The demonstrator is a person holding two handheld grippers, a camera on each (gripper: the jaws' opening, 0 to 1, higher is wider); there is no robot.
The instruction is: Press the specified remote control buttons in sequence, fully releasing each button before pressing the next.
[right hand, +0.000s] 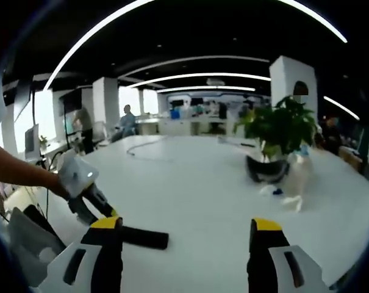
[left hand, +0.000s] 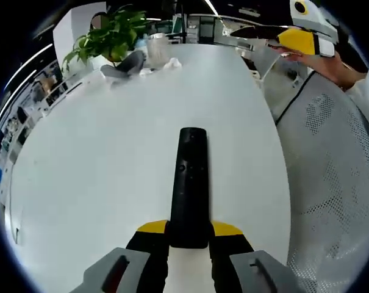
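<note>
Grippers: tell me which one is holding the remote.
The left gripper: its yellow-tipped jaws clamp the black remote above the white table. The right gripper stands open, empty.

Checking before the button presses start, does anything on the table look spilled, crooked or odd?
Nothing stands out. The remote sits straight in the left gripper; the right gripper is open over the table. The plant stands upright.
</note>
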